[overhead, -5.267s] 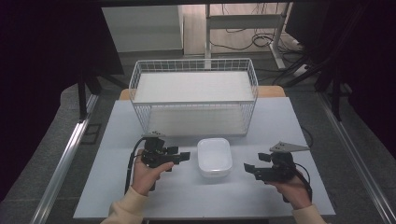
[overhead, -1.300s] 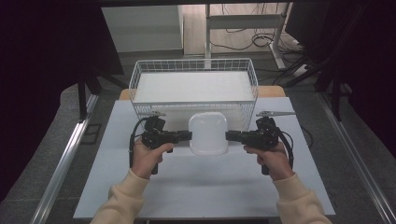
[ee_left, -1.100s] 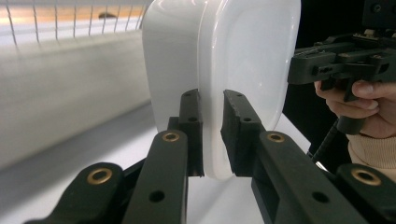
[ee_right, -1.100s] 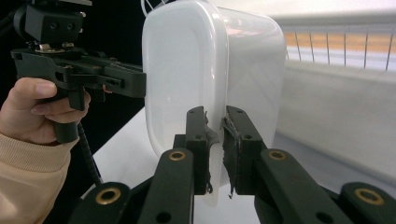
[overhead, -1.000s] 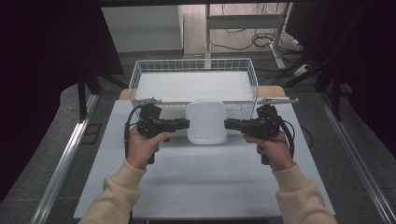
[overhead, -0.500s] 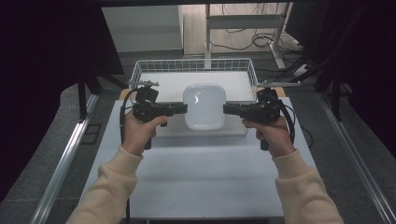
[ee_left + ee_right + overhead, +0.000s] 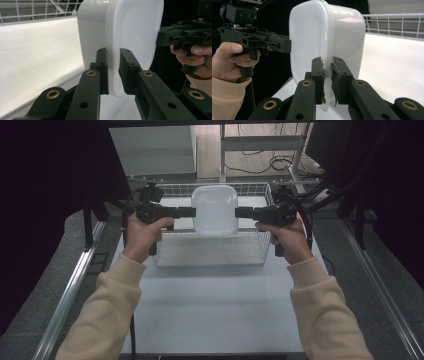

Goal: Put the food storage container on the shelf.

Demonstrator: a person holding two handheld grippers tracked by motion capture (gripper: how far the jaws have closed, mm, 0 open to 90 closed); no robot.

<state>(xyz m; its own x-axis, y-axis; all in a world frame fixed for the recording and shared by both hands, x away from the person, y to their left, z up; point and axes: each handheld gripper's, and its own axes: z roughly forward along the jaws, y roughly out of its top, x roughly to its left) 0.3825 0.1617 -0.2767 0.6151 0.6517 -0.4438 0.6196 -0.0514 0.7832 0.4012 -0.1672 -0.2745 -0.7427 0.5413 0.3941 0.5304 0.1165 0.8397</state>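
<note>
A white plastic container (image 7: pixel 215 210) hangs in the air above the white wire basket (image 7: pixel 210 251), tilted with its open side toward me. My left gripper (image 7: pixel 194 212) is shut on its left rim and my right gripper (image 7: pixel 238 213) is shut on its right rim. In the left gripper view the two jaws pinch the container's (image 7: pixel 120 37) rim edge, at the left gripper (image 7: pixel 113 72). The right gripper view has the right gripper (image 7: pixel 327 80) clamped on the rim of the container (image 7: pixel 324 37), with the basket's white floor beyond it.
The wire basket stands at the far side of the white table (image 7: pixel 215 310). A metal rail (image 7: pixel 70 295) runs along the table's left side and another (image 7: pixel 380 290) along the right. Cables (image 7: pixel 270 165) lie on the floor behind the basket.
Both grippers took hold of the container on the table, lifted it together and carried it away from me; it now hangs over the basket, higher and farther than half a second ago.
</note>
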